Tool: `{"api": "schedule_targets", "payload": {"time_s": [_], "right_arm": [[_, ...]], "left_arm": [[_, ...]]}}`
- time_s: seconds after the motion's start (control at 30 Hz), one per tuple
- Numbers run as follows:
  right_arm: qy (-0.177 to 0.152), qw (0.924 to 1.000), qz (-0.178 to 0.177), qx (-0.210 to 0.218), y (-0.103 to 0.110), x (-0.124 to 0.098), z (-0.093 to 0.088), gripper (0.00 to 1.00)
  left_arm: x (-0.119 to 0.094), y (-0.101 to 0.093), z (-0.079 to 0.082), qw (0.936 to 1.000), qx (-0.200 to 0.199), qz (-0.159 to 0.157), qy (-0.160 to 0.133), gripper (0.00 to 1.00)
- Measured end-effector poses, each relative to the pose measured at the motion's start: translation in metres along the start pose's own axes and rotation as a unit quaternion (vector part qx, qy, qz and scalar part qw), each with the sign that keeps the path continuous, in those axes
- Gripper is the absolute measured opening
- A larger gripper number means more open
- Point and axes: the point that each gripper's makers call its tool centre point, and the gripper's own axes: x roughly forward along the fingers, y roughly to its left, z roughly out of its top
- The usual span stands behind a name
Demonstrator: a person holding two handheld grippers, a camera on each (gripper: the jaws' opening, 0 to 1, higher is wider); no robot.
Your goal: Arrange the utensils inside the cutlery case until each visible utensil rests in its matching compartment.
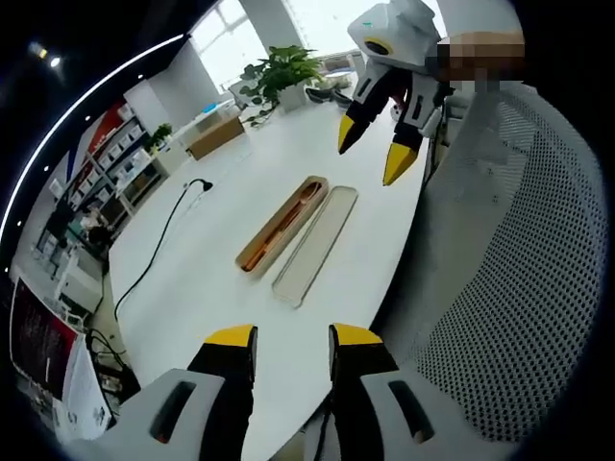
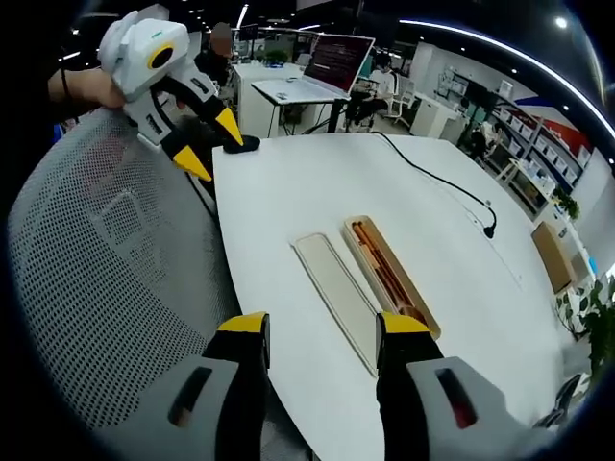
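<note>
Near the worktop [image 1: 240, 192] edge the cutlery case [image 1: 284, 223] lies beside its lid [image 1: 315, 245]; both my jaws are open, empty, needing a low approach.

On the white table [image 2: 317, 182], the open cutlery case [image 2: 389, 276] lies beside its lid [image 2: 338, 285].

No legible text, labels, brands or nos. anywhere in either view. Monitor [image 2: 336, 60] at the far desk in right gripper view shows lines of writing on a dark red screen, too small to read; same for the red-lit screen [image 1: 36, 348] at the edge of left gripper view. Shelf fronts [image 1: 108, 146] along the wall carry red-and-white panels, lettering blurred. Cutlery case [image 2: 389, 276] bears no readable mark.
</note>
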Motion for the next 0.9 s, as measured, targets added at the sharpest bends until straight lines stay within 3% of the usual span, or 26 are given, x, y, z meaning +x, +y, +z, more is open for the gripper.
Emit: {"api": "schedule_targets", "payload": {"time_s": [0.17,0.47,0.57,0.67,0.77,0.9], "right_arm": [[-0.008,0.9999,0.003,0.007,-0.002,-0.002,0.002,0.42],[-0.03,0.999,0.03,0.015,-0.007,-0.009,0.007,0.41],[-0.024,0.9988,0.043,0.006,-0.014,-0.008,0.0,0.41],[-0.022,0.9981,0.057,0.0,-0.022,-0.006,-0.006,0.41],[-0.002,0.9978,0.063,-0.021,-0.029,-0.002,-0.016,0.42],[0.018,0.9969,0.07,-0.031,-0.039,0.005,-0.028,0.43]], "left_arm": [[0.004,0.008,0.009,0.9998,-0.003,-0.011,-0.017,0.34],[0.023,0.021,0.01,0.9985,0.025,-0.049,-0.008,0.37],[0.032,0.02,0.003,0.9964,0.026,-0.08,0.014,0.37],[0.042,0.024,0.001,0.9951,0.042,-0.087,0.021,0.38],[0.051,0.026,-0.002,0.9935,0.052,-0.097,0.03,0.44],[0.068,0.024,-0.008,0.9894,0.06,-0.125,0.044,0.43]]}}
